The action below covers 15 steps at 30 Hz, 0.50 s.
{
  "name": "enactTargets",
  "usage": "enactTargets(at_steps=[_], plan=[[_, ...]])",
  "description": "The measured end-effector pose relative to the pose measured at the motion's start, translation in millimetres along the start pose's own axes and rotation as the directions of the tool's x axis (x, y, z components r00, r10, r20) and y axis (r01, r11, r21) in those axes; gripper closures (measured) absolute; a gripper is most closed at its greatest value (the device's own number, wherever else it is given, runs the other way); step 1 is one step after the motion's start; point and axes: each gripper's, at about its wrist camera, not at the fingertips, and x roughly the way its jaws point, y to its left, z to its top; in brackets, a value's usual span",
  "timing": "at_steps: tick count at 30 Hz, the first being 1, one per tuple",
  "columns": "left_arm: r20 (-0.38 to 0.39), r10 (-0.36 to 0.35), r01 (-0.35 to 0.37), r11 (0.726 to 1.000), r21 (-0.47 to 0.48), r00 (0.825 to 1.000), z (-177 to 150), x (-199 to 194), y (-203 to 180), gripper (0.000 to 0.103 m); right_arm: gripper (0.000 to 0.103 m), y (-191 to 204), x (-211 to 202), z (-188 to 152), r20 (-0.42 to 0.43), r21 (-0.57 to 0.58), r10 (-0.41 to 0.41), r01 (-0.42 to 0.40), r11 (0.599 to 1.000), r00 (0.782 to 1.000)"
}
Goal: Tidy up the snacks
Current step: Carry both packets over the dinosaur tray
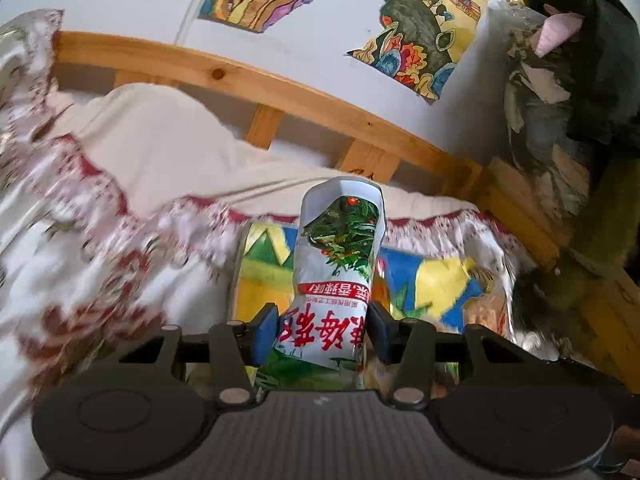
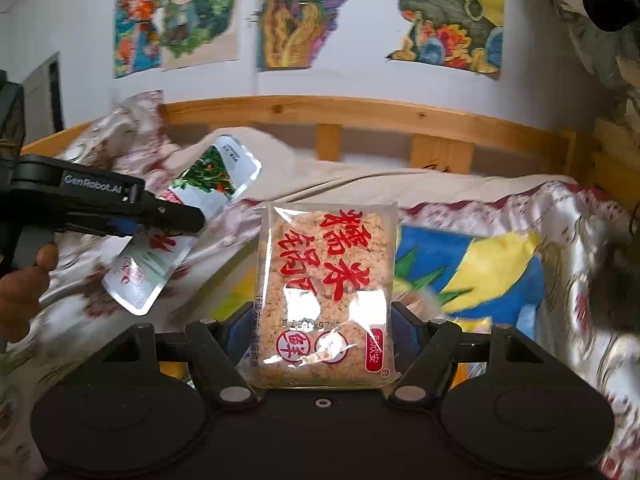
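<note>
My left gripper [image 1: 322,332] is shut on a white snack pouch [image 1: 340,240] printed with green vegetables and red characters, which stands up between the blue pads above the bed. The right wrist view shows that same gripper [image 2: 172,216] from the side at the left, with the pouch [image 2: 208,176] tilted in it. My right gripper [image 2: 322,332] is shut on a clear pack of rice crackers [image 2: 328,264] with red characters, gripped by its lower part and held upright.
Below both packs lies a blue and yellow patterned surface [image 2: 472,264] on a floral quilt [image 1: 80,280]. A wooden bed rail [image 2: 360,112] runs along the wall with colourful posters [image 2: 440,20]. Dark clothing [image 1: 580,80] hangs at the right. A hand [image 2: 20,292] holds the left gripper.
</note>
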Motion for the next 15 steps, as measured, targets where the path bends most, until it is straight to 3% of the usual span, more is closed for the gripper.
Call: enactTargets(at_steps=[6,15], plan=[[-0.056,0.037,-0.037,0.999,0.000,0.998,14.4,51.7,-4.1,0.051,0.031,-35.9,44.1,27.5,-0.017,0.063,-0.059,0.060,0.996,0.998],[-0.172,0.077,-0.072,0.997,0.036,0.982,0.8,94.5,0.2,0.050,0.031,-48.7,96.9,32.8,-0.137,0.119,-0.026,0.042,0.992,0.990]])
